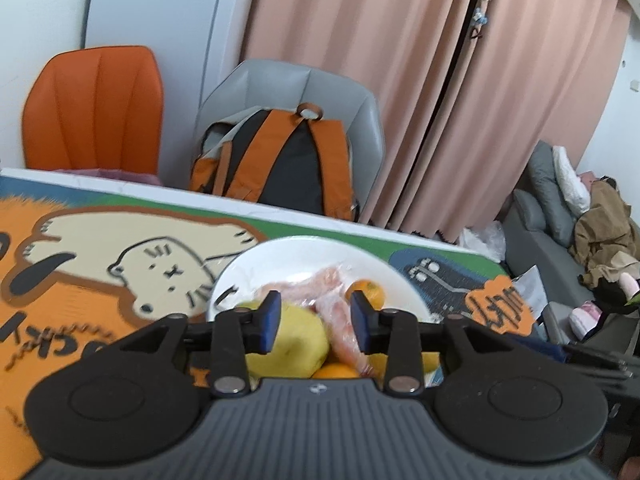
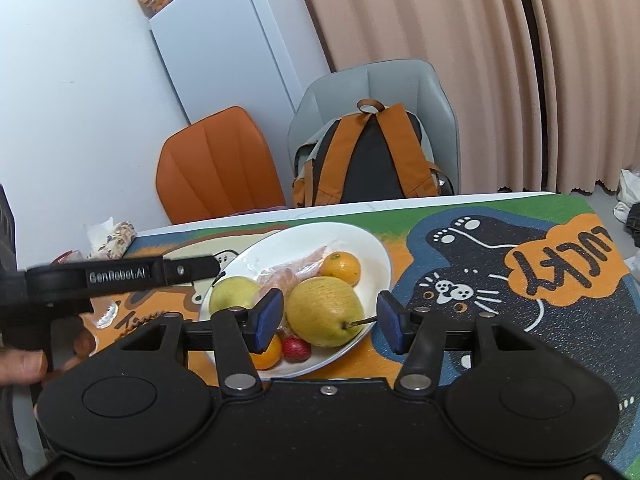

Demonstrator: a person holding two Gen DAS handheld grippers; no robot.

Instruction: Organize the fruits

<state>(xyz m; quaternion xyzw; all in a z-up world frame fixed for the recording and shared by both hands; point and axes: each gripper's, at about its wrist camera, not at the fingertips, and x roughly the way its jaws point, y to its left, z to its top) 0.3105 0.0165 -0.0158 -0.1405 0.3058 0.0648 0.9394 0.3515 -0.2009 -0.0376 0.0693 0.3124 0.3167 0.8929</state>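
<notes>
A white plate [image 2: 376, 256] on the cartoon mat holds a big yellow pear [image 2: 324, 308], a greenish pear [image 2: 234, 294], two oranges [image 2: 341, 268] [image 2: 266, 354], a small red fruit [image 2: 296, 349] and a plastic-wrapped orange item [image 2: 292, 270]. My right gripper [image 2: 329, 322] is open just in front of the big pear, pads clear of it. My left gripper [image 1: 316, 322] stands open over the plate [image 1: 280, 252]; past its pads I see a yellow pear [image 1: 298, 340], the wrapped item [image 1: 332, 300] and an orange [image 1: 368, 290]. Nothing is gripped. The left gripper [image 2: 120, 276] shows side-on over the plate's left rim.
A hand [image 2: 20, 364] holds the left gripper. Behind the table stand an orange chair [image 2: 216, 168] and a grey chair with a backpack [image 2: 368, 160]. A white fridge [image 2: 228, 48] is at the back, snack packets [image 2: 116, 236] are at the table's left, and a sofa [image 1: 560, 240] is at the right.
</notes>
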